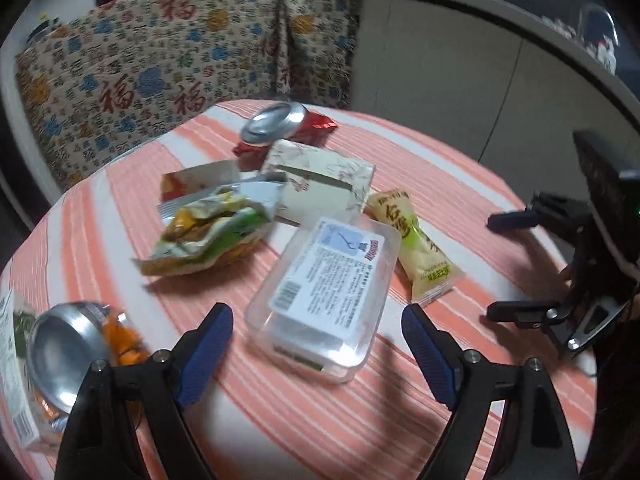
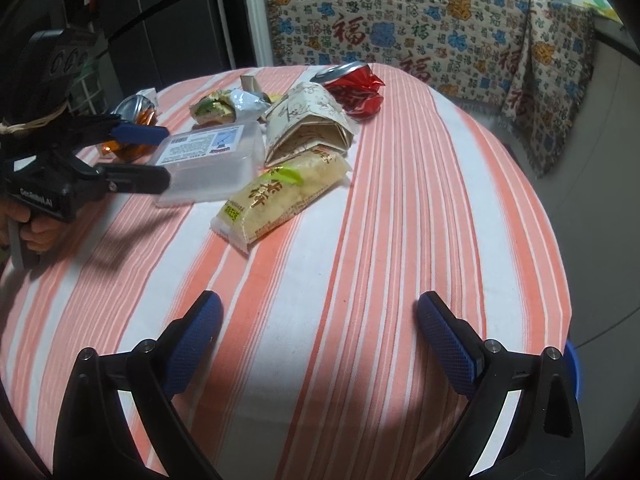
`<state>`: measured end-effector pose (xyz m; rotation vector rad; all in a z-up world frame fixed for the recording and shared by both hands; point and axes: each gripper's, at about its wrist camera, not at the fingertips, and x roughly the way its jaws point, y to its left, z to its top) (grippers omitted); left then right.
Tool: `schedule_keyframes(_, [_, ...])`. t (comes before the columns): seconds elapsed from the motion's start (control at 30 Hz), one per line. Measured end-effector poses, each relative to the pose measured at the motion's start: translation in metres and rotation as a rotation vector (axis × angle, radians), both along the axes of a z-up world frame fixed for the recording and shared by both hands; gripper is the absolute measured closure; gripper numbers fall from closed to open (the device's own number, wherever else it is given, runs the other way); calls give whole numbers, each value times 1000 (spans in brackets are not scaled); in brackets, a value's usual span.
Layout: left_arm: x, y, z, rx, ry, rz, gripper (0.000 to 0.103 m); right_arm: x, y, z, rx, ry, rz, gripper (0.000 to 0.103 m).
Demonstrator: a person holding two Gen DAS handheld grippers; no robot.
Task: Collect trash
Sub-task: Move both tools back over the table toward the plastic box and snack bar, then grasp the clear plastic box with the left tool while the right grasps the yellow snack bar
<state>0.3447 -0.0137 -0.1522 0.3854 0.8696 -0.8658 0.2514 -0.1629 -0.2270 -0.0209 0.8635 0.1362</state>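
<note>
**Table litter, uncollected**

Clear plastic container (image 1: 324,300): centre of striped tablecloth (image 1: 420,152), between spread fingers of left gripper (image 1: 318,320), apparently lined up for grasping. Yellow snack packet (image 1: 416,248) at 2 o'clock; crushed red can (image 1: 280,124) at 12. Right gripper (image 2: 320,320): wide open, empty, over bare cloth.

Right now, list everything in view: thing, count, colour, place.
clear plastic box: 1, transparent, white label, nearest the left gripper
yellow snack packet: 1, beside the box
floral paper carton: 1, cream, table middle
crushed red can: 1, far side
crushed orange can: 1, left edge
green-yellow wrapper: 1, torn open
striped tablecloth: 1, orange-white
patterned cloth: 1, behind table
left gripper: 1, black, blue pads, open
right gripper: 1, open, over bare cloth
</note>
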Motion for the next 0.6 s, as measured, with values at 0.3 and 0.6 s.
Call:
schedule_keyframes(0.3, [0, 1, -4, -69, 53, 27, 36, 1, 0, 1, 3, 2, 0, 4])
schedule_keyframes(0.6, [-81, 49, 9, -20, -50, 498, 36, 18, -9, 8, 122, 26, -62, 4])
